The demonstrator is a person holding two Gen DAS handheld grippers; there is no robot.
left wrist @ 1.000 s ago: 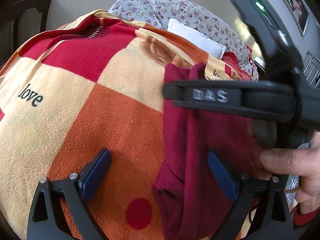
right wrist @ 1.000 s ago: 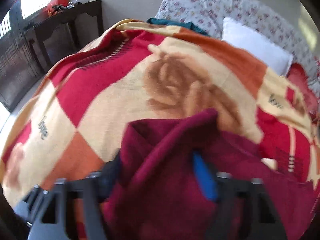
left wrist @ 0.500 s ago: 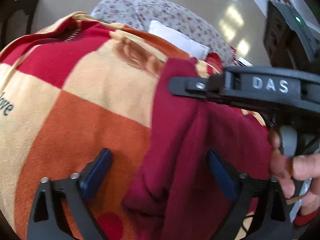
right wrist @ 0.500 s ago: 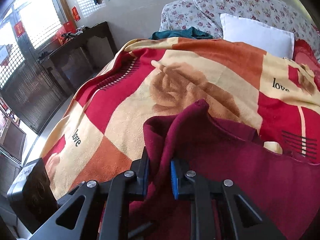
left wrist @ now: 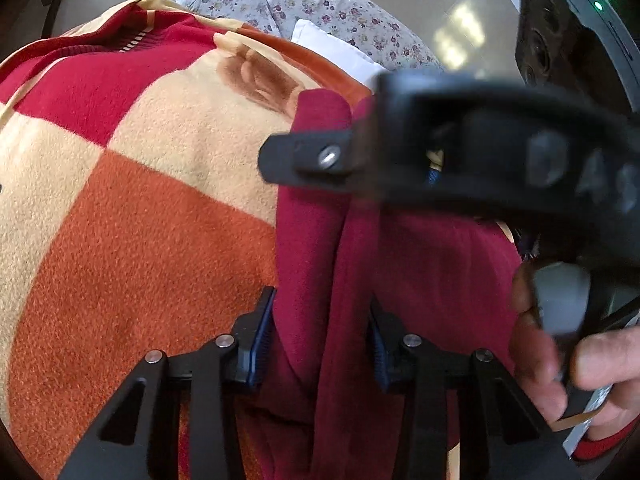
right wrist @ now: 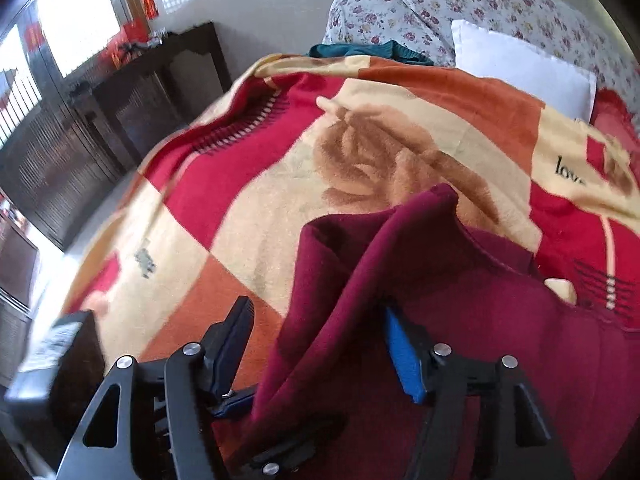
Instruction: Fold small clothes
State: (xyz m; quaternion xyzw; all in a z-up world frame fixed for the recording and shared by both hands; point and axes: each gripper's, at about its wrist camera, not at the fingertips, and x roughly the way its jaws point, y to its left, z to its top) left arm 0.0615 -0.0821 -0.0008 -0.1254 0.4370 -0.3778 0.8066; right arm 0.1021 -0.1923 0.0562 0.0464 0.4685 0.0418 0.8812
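Note:
A maroon garment [left wrist: 420, 260] lies bunched on a checked red, orange and cream blanket [left wrist: 140, 220]. In the left wrist view my left gripper [left wrist: 322, 340] is closing, and its blue pads touch both sides of an upright fold of the garment. The black body of the right tool [left wrist: 500, 168] crosses above, with a hand [left wrist: 560, 352] on its grip. In the right wrist view my right gripper [right wrist: 320, 332] is opening. A raised ridge of the garment [right wrist: 460, 300] runs between its jaws, and the left pad [right wrist: 236, 332] stands apart from the cloth.
The blanket [right wrist: 360, 140] covers a bed. At the head are floral pillows [right wrist: 480, 4], a white pillow [right wrist: 520, 64] and a teal cloth [right wrist: 368, 50]. A dark cabinet [right wrist: 152, 92] stands by the wall on the left, below bright windows.
My left jaws went from wide apart to closed in on the garment's fold. My right jaws pinched the fold half a second ago and have since spread apart.

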